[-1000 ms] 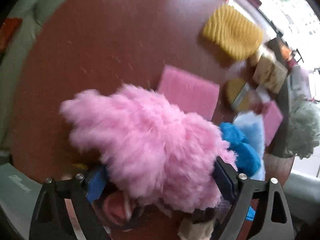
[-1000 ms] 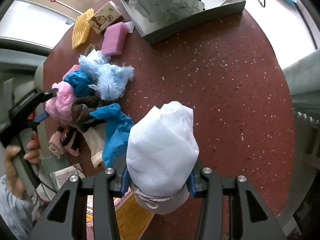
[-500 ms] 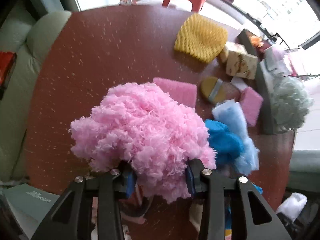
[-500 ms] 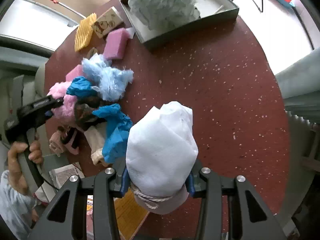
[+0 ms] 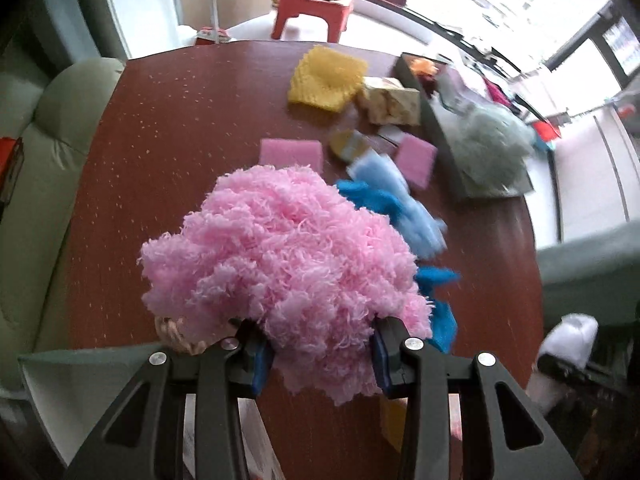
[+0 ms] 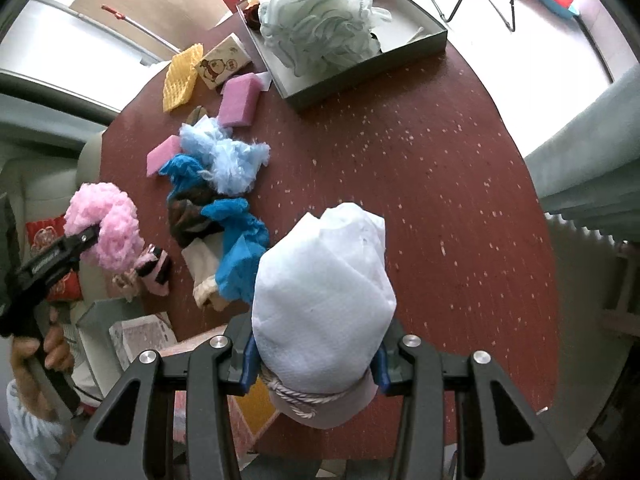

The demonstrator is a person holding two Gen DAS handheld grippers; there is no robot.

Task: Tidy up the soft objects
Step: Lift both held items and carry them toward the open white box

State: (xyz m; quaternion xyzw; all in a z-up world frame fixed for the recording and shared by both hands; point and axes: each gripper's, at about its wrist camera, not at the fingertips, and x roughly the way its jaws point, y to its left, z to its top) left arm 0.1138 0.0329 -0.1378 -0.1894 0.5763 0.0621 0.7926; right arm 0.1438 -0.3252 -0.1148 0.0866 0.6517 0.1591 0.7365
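Note:
My left gripper (image 5: 320, 350) is shut on a fluffy pink pom-pom (image 5: 280, 256), held up above the round red table (image 5: 168, 128). From the right wrist view that same pink pom-pom (image 6: 106, 226) hangs at the table's left edge, in the left gripper (image 6: 90, 236) held by a person's hand (image 6: 36, 354). My right gripper (image 6: 316, 368) is shut on a white mesh bath sponge (image 6: 320, 300) with a cord loop, above the table's near side. A pile of blue mesh (image 6: 236, 240), light blue fluff (image 6: 224, 156) and socks lies left of centre.
A grey tray (image 6: 360, 68) at the far side holds a pale green bath pouf (image 6: 320, 28). Pink sponges (image 6: 240, 100), a yellow mesh pad (image 6: 180, 76) and a printed box (image 6: 220, 66) lie near it. A sofa (image 5: 36, 168) borders the table's left.
The left gripper's jaws closed on the pink pom-pom and lifted it off the pile, rolling as they rose. The right gripper rose slightly, keeping the white sponge.

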